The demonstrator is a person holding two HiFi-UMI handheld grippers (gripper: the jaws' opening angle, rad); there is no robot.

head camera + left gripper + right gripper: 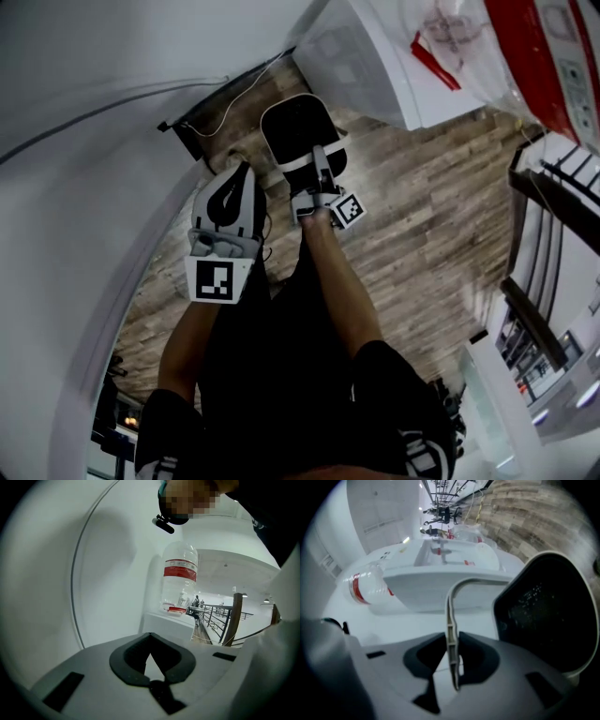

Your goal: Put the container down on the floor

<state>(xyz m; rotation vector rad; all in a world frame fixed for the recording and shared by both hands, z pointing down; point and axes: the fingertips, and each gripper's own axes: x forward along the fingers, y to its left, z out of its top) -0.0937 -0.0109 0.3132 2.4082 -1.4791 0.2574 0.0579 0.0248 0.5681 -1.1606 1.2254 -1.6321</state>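
Observation:
A black container point(298, 129) with a white rim hangs above the wooden floor point(422, 225) in the head view. My right gripper point(317, 178) is shut on its thin white handle point(451, 620), which runs upright between the jaws. In the right gripper view the container's dark inside point(541, 616) fills the right side, and my right gripper point(453, 670) pinches the handle low in the frame. My left gripper point(232, 183) is beside the container on its left, apart from it. In its own view my left gripper point(150, 670) has its jaws together with nothing between them.
A white curved wall point(84, 187) stands at the left, with a thin cable point(234, 98) along its foot. A white dispenser cabinet point(375, 56) carries a clear water bottle point(179, 576) with a red label. A dark railing point(548, 187) lies at the right.

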